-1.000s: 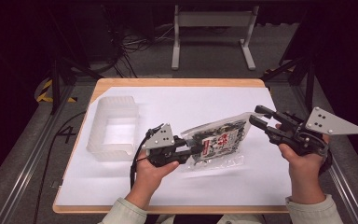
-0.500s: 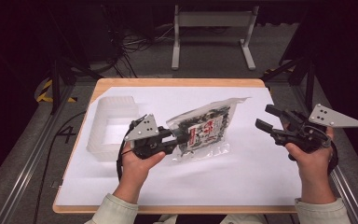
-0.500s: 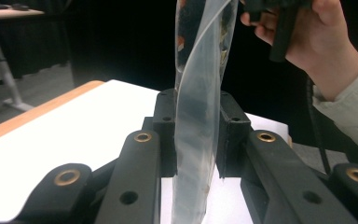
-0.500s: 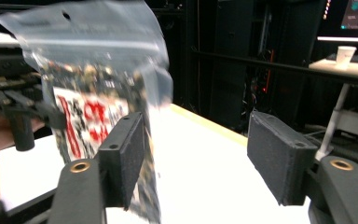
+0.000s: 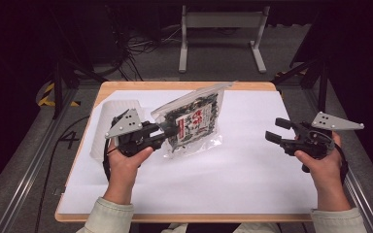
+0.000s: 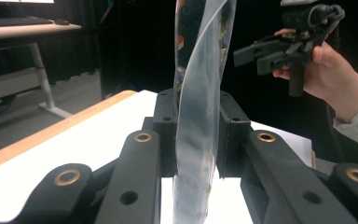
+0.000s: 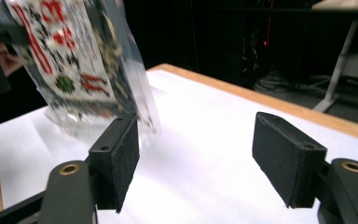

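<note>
A clear plastic bag (image 5: 192, 121) with dark contents and a red-and-white label hangs tilted above the table. My left gripper (image 5: 169, 131) is shut on its lower left edge. In the left gripper view the film of the bag (image 6: 196, 93) stands pinched between the pads of that gripper (image 6: 196, 135). My right gripper (image 5: 277, 130) hovers to the right, well apart from the bag. Its jaws have just been opening and nothing is between them. In the right gripper view the open gripper (image 7: 196, 154) has the bag (image 7: 70, 60) beyond its left pad.
A clear plastic container (image 5: 109, 121) stands at the table's left, behind my left hand. A white sheet (image 5: 252, 184) covers the wooden table (image 5: 184, 217). A metal stand (image 5: 218, 29) and cables lie on the floor beyond.
My left gripper has carried the bag leftward and up, off the sheet. My right gripper has come away from the bag's right end, moved right and lower, and its jaws have spread.
</note>
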